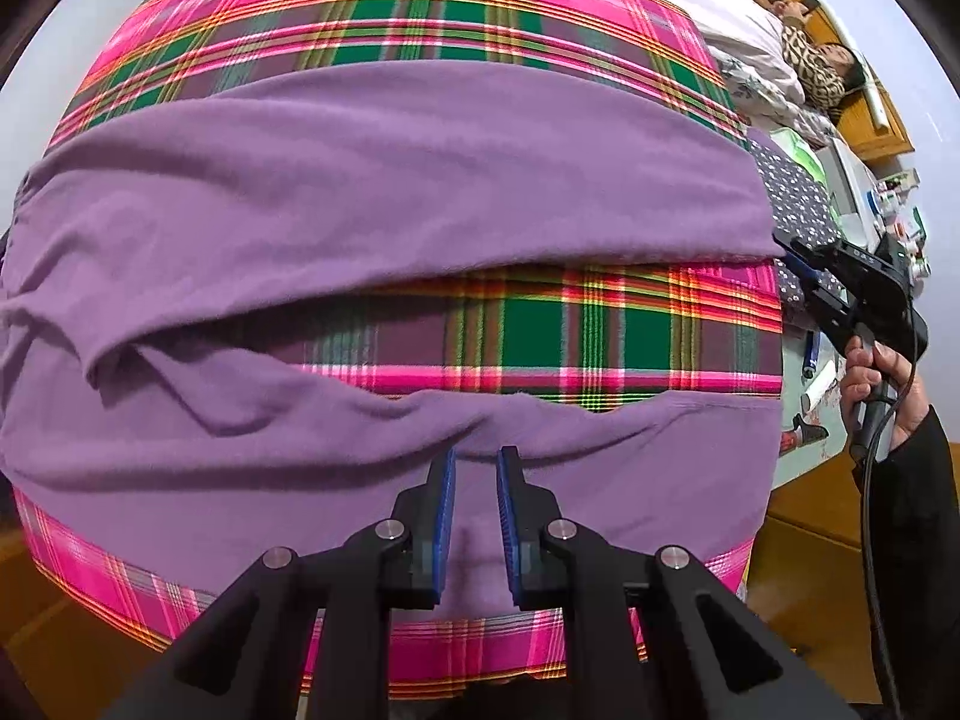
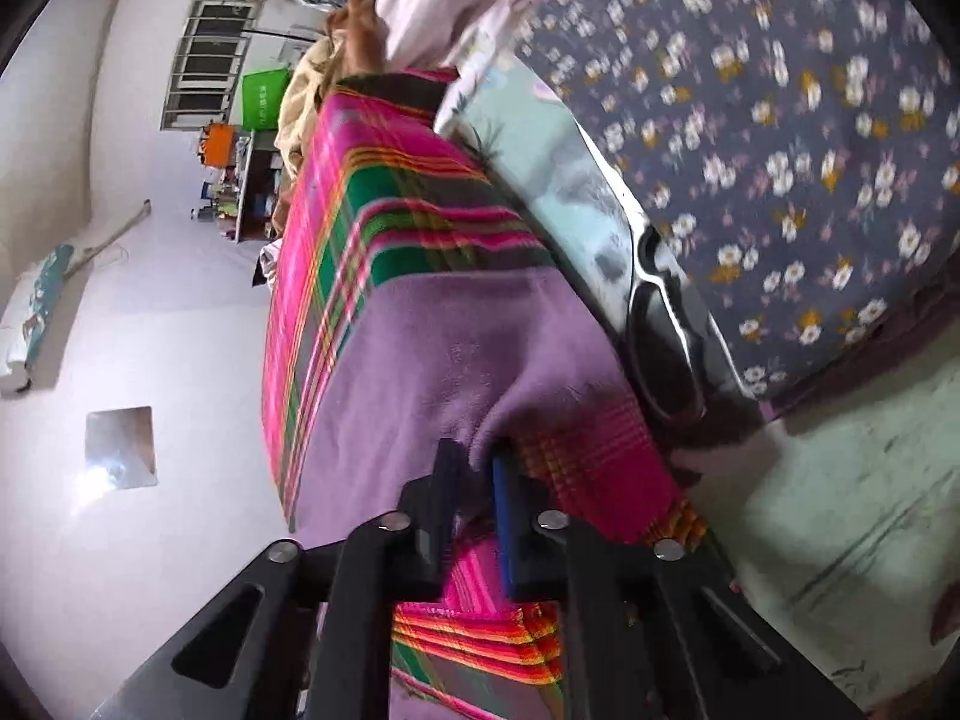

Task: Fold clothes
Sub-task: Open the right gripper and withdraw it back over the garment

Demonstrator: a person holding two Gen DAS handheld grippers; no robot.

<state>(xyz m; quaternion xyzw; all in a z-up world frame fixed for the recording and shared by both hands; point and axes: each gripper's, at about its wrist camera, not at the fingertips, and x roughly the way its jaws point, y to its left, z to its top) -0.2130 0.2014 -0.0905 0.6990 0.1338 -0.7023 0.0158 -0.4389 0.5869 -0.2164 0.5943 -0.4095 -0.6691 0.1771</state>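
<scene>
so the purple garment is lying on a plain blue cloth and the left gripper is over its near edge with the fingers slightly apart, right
Not quite. The cloth under the purple garment is not plain blue: it is a pink and green plaid cloth, as the left wrist view shows. The rest holds: the left gripper sits over the garment's near edge with its fingers slightly apart.

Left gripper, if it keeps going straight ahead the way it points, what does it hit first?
The purple garment: the left gripper points at its near folded edge, with the plaid cloth showing just beyond. Its height above the fabric is unclear.
</scene>
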